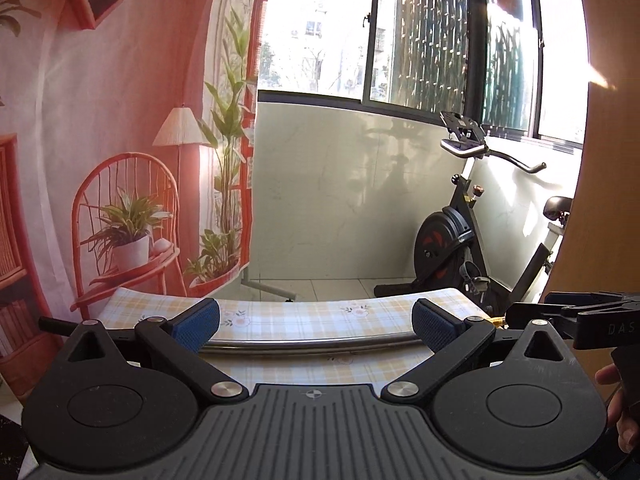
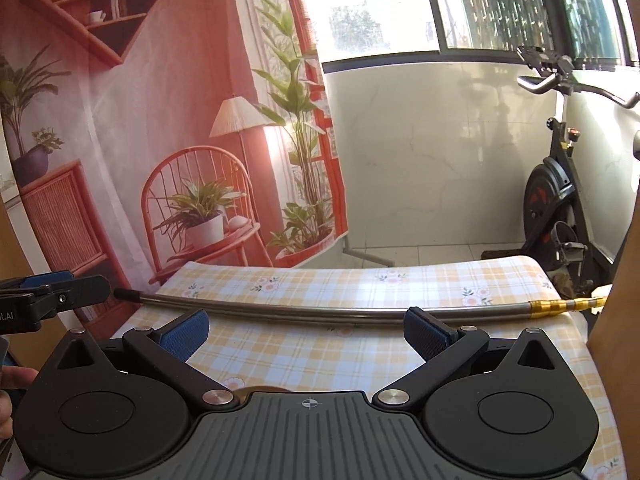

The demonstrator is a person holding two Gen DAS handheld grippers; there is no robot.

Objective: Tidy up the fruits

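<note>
We hold both grippers with fingers spread wide and nothing between them: the left gripper (image 1: 316,326) and the right gripper (image 2: 306,334) sit side by side above the near part of the worktop (image 2: 360,280). Just beyond both lies one rod (image 2: 280,310), its long axis crosswise to the fingers, gold tip on the right. Behind the rod we count zero fruits; where they lie we cannot tell.

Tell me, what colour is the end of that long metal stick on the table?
Gold, on the stick's right end; clearest in the right wrist view.
</note>
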